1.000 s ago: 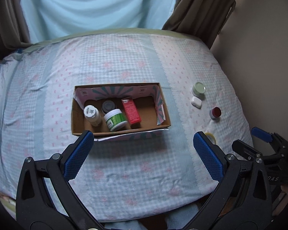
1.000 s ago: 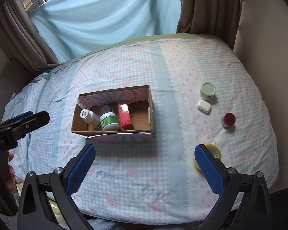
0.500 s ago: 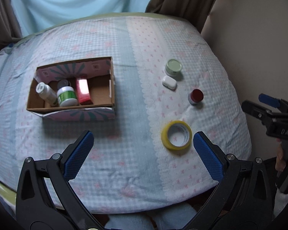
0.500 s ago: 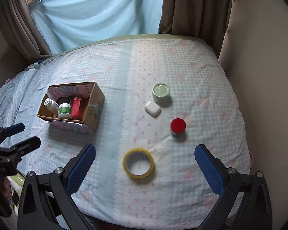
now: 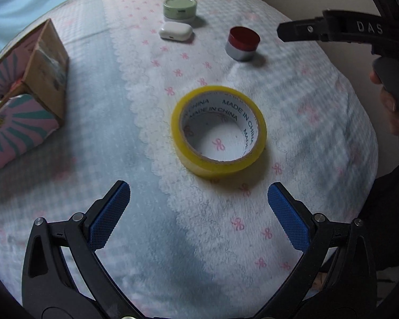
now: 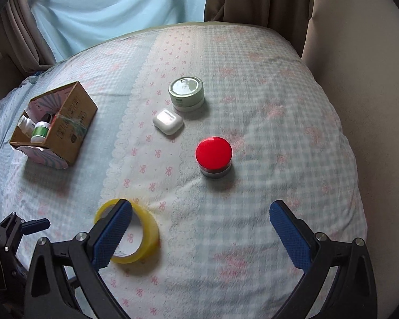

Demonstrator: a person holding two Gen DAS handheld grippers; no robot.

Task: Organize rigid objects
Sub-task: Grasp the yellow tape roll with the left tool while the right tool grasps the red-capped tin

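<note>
Left gripper (image 5: 199, 199): jaws spread wide, holding nothing; hovered just short of the tape roll, blue pads either side of its near rim.
Tape roll (image 5: 218, 130): yellow, lay flat on its side face on the bedspread (image 5: 199, 252), hole up; nearest loose item and the landmark for the rest.
Right gripper (image 6: 200, 223): jaws also wide apart, empty; sat to the right of the tape roll, aimed toward the red-lidded jar.
Red-lidded jar (image 6: 213, 156): upright, beyond the tape roll and to its right, apart from it.
White case (image 6: 168, 121): beyond the tape roll, just beside the green jar; contact could not be judged.
Green jar (image 6: 186, 93): upright, farthest of the loose items from the tape roll.
Cardboard box (image 6: 66, 130): well left of the tape roll; already held bottles and a jar.
Step in hand (judged): left gripper taking the tape roll.
Technique note: lower until the pads straddle the full outer diameter, close squarely across the centre; soft bedding may let the roll tip, so lift level before carrying to the box.
</note>
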